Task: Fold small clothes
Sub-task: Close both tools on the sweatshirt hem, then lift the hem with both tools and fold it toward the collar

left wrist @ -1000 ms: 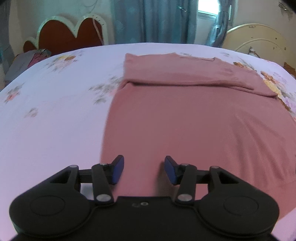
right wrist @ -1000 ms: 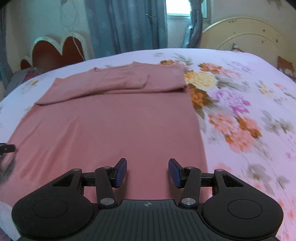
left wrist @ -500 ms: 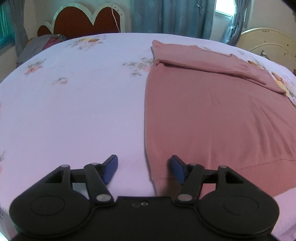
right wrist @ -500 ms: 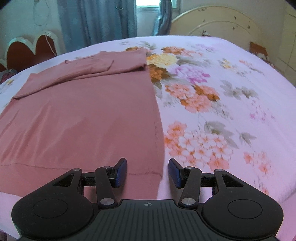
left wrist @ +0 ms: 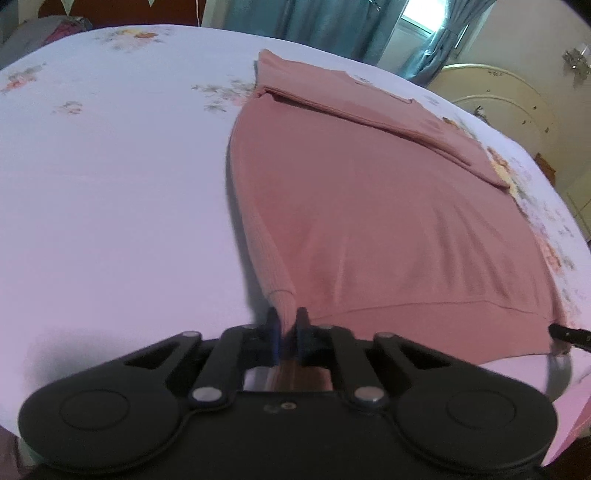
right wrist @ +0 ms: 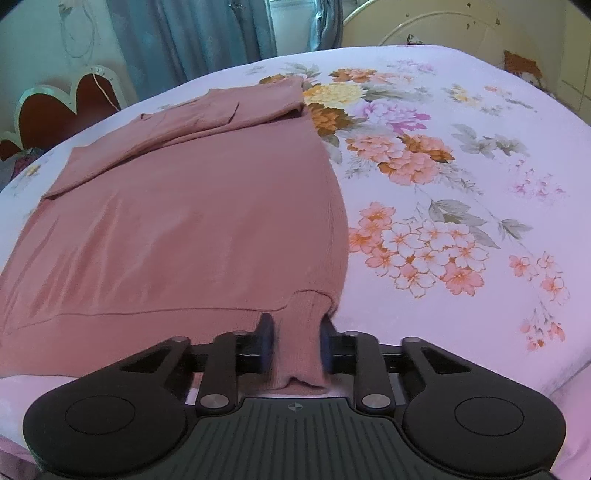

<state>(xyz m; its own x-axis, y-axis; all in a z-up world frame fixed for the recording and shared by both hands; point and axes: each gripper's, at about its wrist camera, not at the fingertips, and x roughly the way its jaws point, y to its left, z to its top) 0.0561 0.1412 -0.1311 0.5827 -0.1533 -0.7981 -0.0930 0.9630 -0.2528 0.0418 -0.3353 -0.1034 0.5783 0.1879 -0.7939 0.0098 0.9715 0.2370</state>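
A dusty-pink knit sweater (left wrist: 369, 206) lies flat on the bed, its sleeves folded across the far end; it also shows in the right wrist view (right wrist: 192, 229). My left gripper (left wrist: 287, 326) is shut on the sweater's near left hem corner, which is pinched into a ridge. My right gripper (right wrist: 293, 343) is closed on the near right hem corner, with a thick wad of ribbed hem between the fingers. The tip of the right gripper (left wrist: 569, 334) shows at the right edge of the left wrist view.
The bed is covered by a pale lilac sheet (left wrist: 110, 184) with a large flower print (right wrist: 417, 236) to the right of the sweater. Teal curtains (right wrist: 207, 33), a heart-shaped headboard (right wrist: 62, 107) and a cream round board (left wrist: 506, 107) stand beyond the bed.
Both grippers moved out to the sweater's near hem corners and closed on them. One second ago both were open over the sweater's middle.
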